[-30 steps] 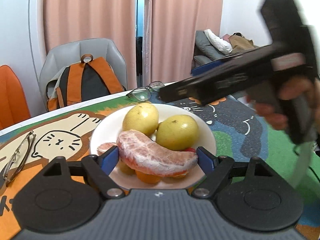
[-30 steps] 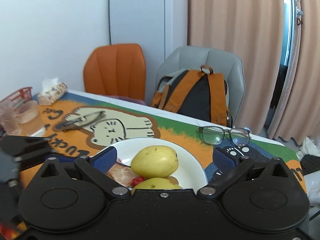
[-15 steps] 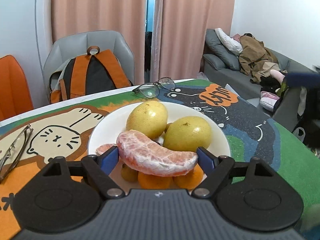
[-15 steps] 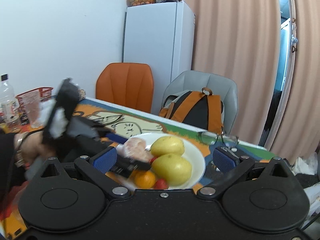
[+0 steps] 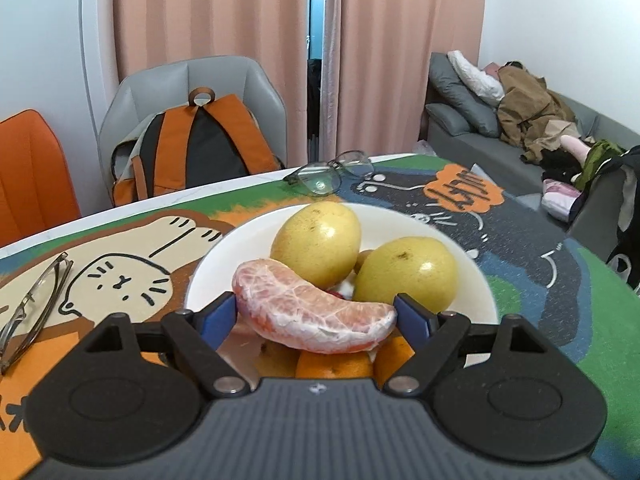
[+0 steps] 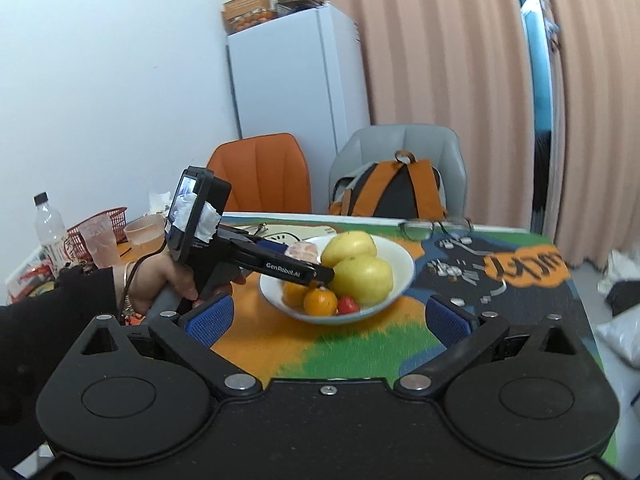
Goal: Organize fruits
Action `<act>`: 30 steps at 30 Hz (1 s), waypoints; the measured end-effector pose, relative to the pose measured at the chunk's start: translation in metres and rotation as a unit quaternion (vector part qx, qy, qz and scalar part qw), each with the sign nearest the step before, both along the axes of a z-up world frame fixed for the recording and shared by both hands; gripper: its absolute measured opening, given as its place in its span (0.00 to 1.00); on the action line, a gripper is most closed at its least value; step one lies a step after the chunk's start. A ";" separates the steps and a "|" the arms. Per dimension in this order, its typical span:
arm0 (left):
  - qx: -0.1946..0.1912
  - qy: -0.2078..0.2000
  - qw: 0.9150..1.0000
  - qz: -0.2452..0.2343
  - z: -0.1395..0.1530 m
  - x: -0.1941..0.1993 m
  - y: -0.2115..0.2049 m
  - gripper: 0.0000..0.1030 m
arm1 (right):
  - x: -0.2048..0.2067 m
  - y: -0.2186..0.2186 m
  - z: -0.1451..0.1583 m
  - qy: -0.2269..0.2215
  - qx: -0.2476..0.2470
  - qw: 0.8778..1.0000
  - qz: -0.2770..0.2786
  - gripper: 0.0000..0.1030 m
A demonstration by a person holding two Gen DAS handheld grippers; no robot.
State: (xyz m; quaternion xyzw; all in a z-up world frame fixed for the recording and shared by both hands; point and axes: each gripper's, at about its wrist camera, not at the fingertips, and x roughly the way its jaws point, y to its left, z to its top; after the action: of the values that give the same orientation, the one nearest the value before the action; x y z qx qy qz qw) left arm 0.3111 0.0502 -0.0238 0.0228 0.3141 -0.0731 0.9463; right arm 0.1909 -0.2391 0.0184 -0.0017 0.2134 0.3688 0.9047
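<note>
Left gripper point(image 5: 316, 314) tilts down over bowl point(image 5: 486, 286), clamped on peeled segment point(image 5: 312, 312); right gripper point(image 6: 326, 314) near, level-ish, jaws apart, nothing between.

Left gripper point(image 6: 310, 262) clamping peeled pomelo segment point(image 6: 304, 251) over white fruit bowl point(image 6: 400, 280), right gripper point(image 6: 326, 322) jaws apart

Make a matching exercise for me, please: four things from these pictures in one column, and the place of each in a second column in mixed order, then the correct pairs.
Things:
1. peeled pomelo segment
2. backpack
3. cardboard boxes
4. plastic bottle

Places:
A. on top of the white fridge
B. on the grey chair
C. between the fingers of the left hand-held gripper, over the white bowl
D. at the far left of the table, beside the red basket

Pairs: 1-C, 2-B, 3-A, 4-D
</note>
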 end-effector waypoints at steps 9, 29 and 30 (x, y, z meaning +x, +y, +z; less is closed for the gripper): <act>-0.001 -0.005 1.000 -0.001 -0.002 0.001 0.002 0.85 | -0.019 -0.023 -0.003 0.009 0.017 1.000 -0.019 1.00; 0.034 -0.011 0.999 -0.009 0.010 -0.031 0.004 0.93 | -0.023 -0.028 -0.034 0.066 0.026 0.997 -0.016 1.00; 0.034 -0.012 0.999 -0.007 0.012 -0.034 0.004 0.93 | -0.023 -0.028 -0.036 0.068 0.026 0.997 -0.018 1.00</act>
State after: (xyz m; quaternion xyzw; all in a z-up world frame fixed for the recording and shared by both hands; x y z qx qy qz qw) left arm 0.2767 0.0543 -0.0121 0.0580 0.3051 -0.0683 0.9481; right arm 0.1675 -0.2673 -0.0172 0.0510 0.2651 0.3567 0.8943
